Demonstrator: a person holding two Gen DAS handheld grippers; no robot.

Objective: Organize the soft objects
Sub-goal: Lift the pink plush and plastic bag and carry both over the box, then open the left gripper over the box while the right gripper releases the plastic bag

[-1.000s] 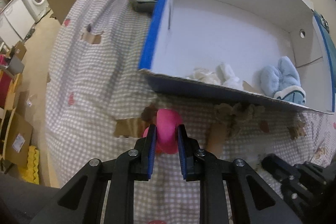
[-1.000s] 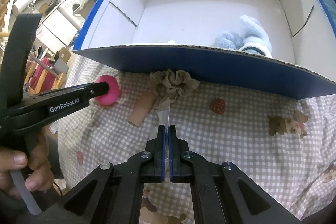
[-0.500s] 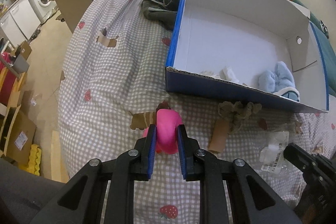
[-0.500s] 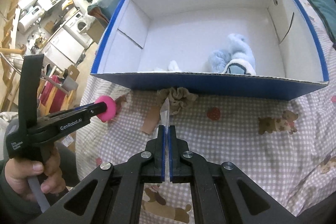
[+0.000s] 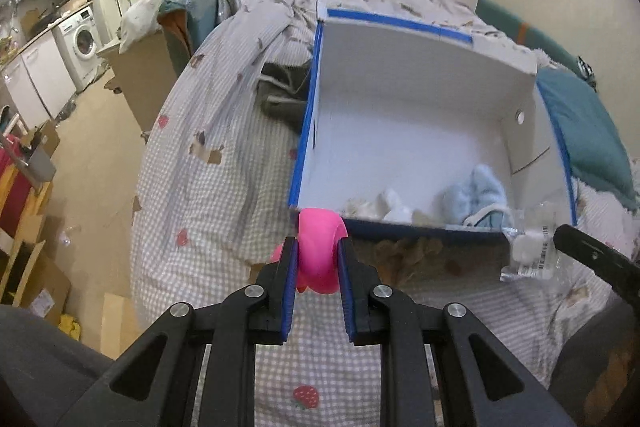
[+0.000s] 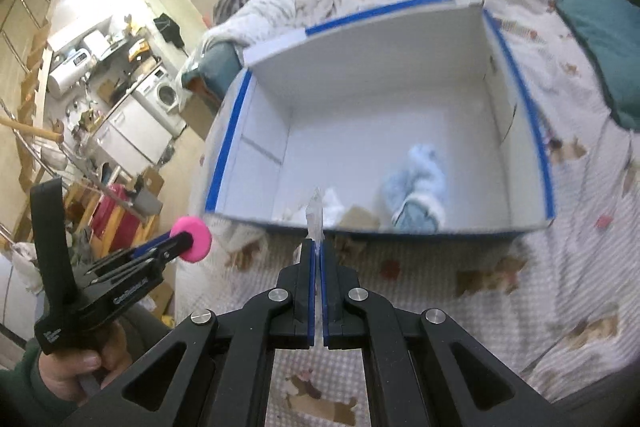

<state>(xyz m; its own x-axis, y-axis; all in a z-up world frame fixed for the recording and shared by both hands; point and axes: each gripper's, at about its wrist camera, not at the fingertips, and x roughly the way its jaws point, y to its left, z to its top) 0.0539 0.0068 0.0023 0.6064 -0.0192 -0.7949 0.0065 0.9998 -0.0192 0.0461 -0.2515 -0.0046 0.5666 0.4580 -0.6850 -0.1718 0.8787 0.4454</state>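
Observation:
My left gripper [image 5: 318,257] is shut on a pink soft ring [image 5: 320,247] and holds it above the bed, just before the near left corner of the white, blue-edged box [image 5: 308,131]. My right gripper [image 6: 316,247] is shut on a clear plastic packet [image 6: 314,217], which also shows in the left wrist view [image 5: 530,251], held before the box's near wall [image 6: 400,233]. The box holds a light blue fluffy item [image 6: 420,191] and white soft pieces [image 6: 332,203]. A beige scrunchie [image 5: 404,251] lies on the bedspread by the near wall.
The checked bedspread [image 5: 224,195] covers the bed. A dark garment [image 5: 282,91] lies left of the box. A teal pillow [image 5: 580,131] is at its right. The bed's left edge drops to the floor with a washing machine [image 5: 82,43] and cartons.
Both grippers have risen and pulled back from the box, each with its load. The views now look more level over the box; the packet hangs lifted off the bedspread.

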